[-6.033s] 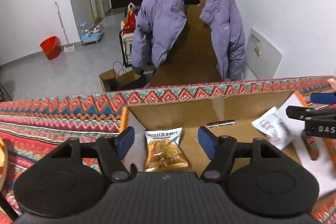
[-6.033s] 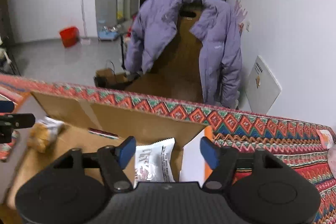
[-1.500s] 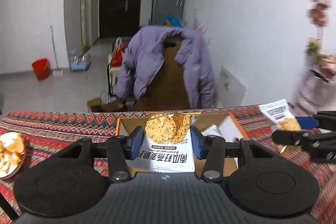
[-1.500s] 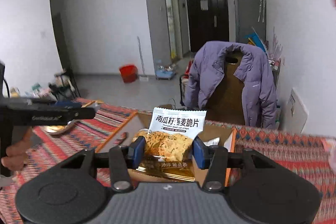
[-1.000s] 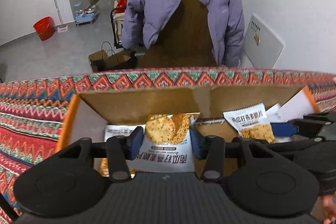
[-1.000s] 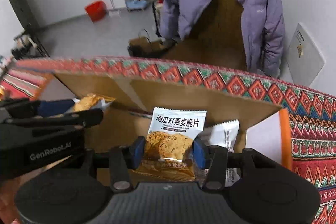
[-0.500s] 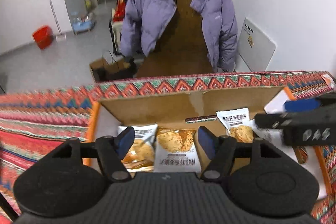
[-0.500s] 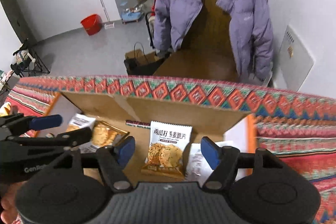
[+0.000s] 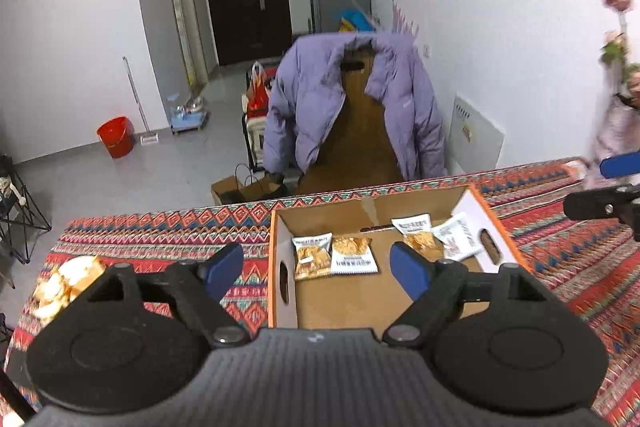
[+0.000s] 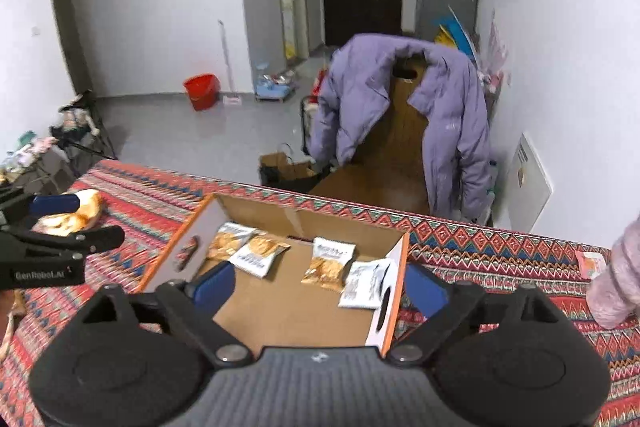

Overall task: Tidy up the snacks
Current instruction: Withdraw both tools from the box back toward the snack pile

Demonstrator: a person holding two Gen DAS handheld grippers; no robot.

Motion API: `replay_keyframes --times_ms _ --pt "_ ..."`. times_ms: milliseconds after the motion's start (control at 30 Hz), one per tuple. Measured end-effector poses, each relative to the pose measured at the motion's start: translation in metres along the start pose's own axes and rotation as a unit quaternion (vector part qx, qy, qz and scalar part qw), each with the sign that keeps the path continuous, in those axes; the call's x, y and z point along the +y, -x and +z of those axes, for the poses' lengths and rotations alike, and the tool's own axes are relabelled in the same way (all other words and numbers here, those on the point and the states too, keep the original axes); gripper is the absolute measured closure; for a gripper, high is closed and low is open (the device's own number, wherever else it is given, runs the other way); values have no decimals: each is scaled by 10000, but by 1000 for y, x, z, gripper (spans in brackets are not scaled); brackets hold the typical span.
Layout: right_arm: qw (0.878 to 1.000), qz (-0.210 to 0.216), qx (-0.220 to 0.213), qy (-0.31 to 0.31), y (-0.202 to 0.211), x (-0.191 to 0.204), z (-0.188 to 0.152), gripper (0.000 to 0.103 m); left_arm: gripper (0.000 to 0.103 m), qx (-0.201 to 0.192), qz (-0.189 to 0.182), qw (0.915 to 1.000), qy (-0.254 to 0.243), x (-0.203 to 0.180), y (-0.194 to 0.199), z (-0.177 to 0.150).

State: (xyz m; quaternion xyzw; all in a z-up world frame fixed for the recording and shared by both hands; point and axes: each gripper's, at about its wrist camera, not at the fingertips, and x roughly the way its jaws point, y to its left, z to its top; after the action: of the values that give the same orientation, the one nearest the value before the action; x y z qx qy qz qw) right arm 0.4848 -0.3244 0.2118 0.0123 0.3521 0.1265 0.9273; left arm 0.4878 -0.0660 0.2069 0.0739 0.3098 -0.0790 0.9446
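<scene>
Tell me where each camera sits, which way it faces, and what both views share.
Left wrist: rides the left claw, tilted down over the open cardboard box; its blue pads stand open, and the right claw shows at the right edge.
Right wrist: rides the right claw, tilted down at the box; the left claw shows at the left edge.
Shared: box, four snack packets, patterned red tablecloth, purple jacket.
</scene>
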Motion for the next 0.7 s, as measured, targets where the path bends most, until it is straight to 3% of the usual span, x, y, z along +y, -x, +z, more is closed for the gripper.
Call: replay_keyframes --times_ms 133,233,367,533,600,700 --pt "9991 242 -333 -131 47 8 -47 2 18 -327 -1 9993 179 5 56 -47" --pt "9977 335 -562 -161 72 15 -92 0 16 -740 237 9969 95 -1 95 -90" --pt "9941 602 -864 -247 102 28 -155 0 2 -1329 234 9908 -16 -14 145 -155" --pt "9890 369 -1428 -87 142 58 -240 0 0 -1970 300 9799 -127 -30 195 -234" --pt "9877 175 -1547 142 150 73 -272 0 0 -1997 303 9793 -164 -37 204 -264" --pt "9863 -140 -1626 243 153 91 -313 0 0 -1731 324 9842 -160 -41 208 -301"
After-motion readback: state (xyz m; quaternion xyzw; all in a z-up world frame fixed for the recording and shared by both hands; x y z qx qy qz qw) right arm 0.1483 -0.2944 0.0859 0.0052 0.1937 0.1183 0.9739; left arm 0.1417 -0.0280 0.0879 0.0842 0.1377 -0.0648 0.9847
